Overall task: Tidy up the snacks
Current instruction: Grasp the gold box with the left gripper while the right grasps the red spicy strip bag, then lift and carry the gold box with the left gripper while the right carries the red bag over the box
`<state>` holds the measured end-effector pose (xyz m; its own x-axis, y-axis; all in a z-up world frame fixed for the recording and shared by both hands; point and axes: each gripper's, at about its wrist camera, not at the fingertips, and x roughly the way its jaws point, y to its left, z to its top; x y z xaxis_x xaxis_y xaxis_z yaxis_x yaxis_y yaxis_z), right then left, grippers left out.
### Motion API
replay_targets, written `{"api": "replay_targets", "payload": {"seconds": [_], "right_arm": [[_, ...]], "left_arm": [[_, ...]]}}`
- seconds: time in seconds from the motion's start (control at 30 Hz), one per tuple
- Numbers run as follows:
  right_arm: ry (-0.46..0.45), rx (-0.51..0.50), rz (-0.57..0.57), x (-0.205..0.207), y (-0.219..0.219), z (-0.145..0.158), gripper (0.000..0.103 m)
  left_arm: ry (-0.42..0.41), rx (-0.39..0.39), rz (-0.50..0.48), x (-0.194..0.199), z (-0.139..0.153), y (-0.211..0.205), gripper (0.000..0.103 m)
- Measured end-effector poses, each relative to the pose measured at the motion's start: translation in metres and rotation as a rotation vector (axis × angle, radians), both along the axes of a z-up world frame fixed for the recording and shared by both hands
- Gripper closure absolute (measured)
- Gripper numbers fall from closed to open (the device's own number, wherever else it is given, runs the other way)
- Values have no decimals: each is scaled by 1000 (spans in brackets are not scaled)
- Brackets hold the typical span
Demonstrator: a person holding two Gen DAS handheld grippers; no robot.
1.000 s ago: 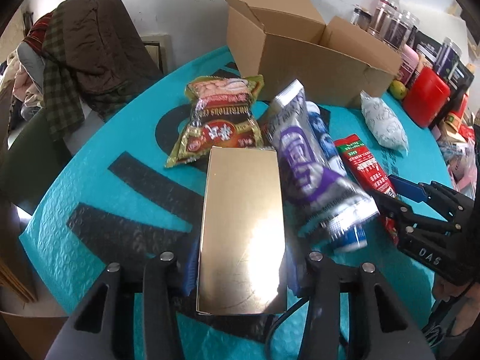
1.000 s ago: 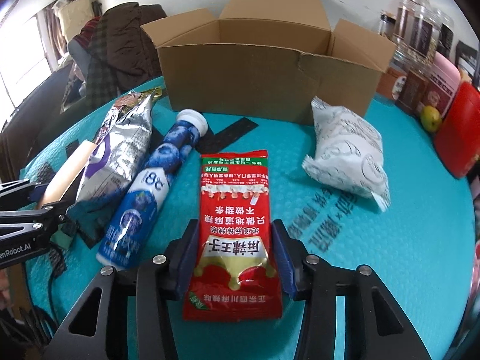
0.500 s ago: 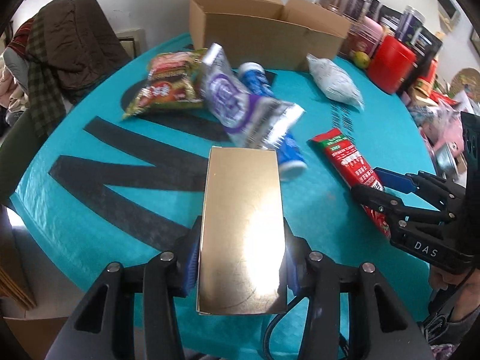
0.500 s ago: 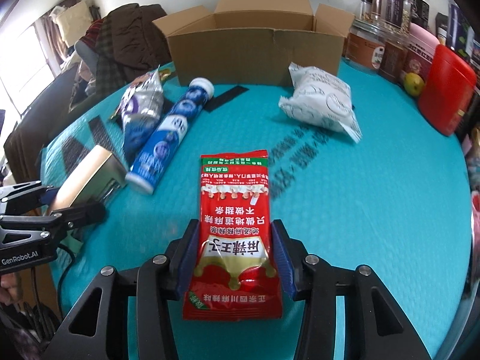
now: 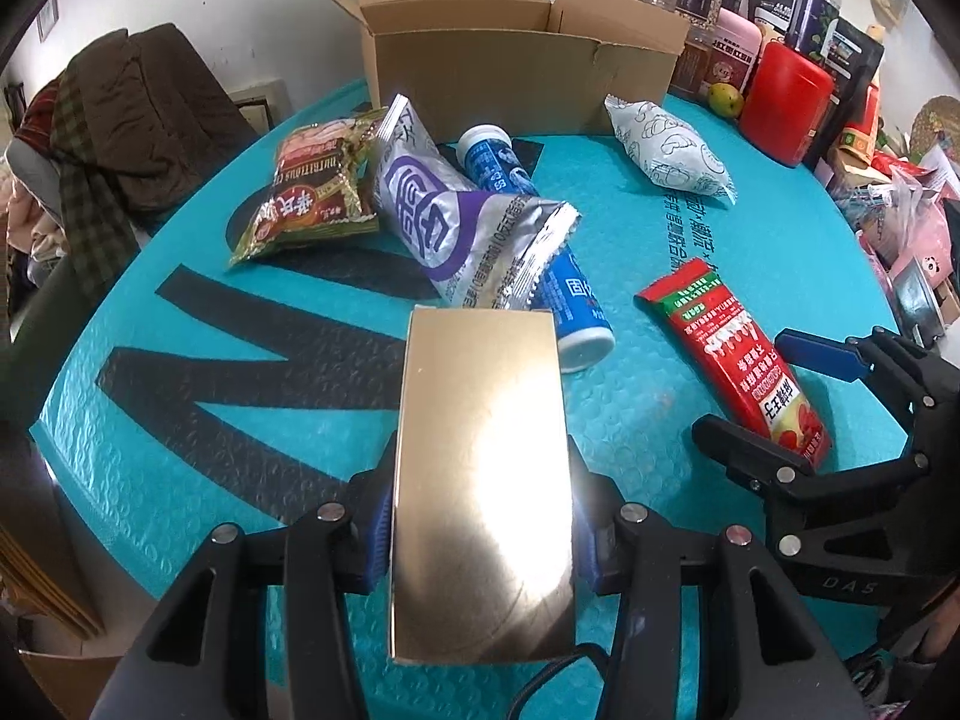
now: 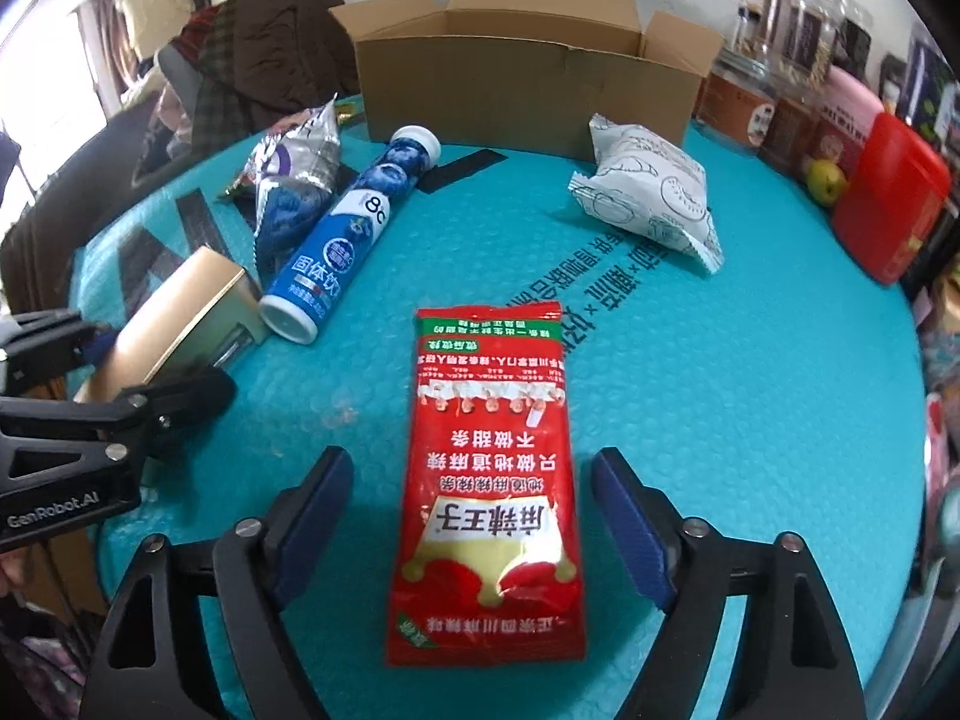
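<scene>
My left gripper (image 5: pixel 480 522) is shut on a gold box (image 5: pixel 480 444), held near the table's front edge; the box also shows in the right wrist view (image 6: pixel 180 318). My right gripper (image 6: pixel 468 516) is open, its jaws standing apart on either side of a red snack packet (image 6: pixel 489 480) that lies flat on the teal table; the packet also shows in the left wrist view (image 5: pixel 738 360). An open cardboard box (image 6: pixel 528 90) stands at the back. A blue tube (image 6: pixel 348 234), a silver-purple bag (image 5: pixel 456 228), a red-gold snack bag (image 5: pixel 312 192) and a white packet (image 6: pixel 648 198) lie before it.
Jars, a pink container, a red tin (image 6: pixel 888 204) and a green fruit (image 6: pixel 825 180) line the back right. Dark clothes (image 5: pixel 120 120) are piled on a chair at the left. The teal mat (image 6: pixel 750 390) covers the round table.
My right gripper has opened and let go of the red packet, which now lies on the table. My left gripper, still holding the gold box, has shifted slightly relative to the snacks.
</scene>
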<state>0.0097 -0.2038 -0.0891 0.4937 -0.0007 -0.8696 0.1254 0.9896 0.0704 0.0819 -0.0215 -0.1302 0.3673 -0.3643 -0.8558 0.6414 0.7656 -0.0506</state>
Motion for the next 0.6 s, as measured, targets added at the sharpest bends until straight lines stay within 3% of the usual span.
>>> {"api": "replay_targets", "payload": {"seconds": [0.03, 0.1, 0.17, 0.33, 0.47, 0.6], "right_arm": [[-9, 9, 1, 0, -2, 0, 20], [-16, 3, 1, -1, -4, 0, 31], [-28, 1, -14, -2, -8, 3, 52], [-34, 15, -25, -4, -13, 4, 58], [-37, 114, -44, -9, -22, 8, 58], [-45, 87, -45, -16, -20, 13, 59]], "left_arm": [[-4, -8, 0, 0, 0, 1, 57], [-4, -23, 3, 1, 0, 3, 57], [-9, -16, -1, 1, 0, 0, 57], [10, -14, 4, 2, 1, -1, 58], [64, -43, -3, 0, 4, 2, 58], [69, -50, -21, -9, 8, 1, 59]]}}
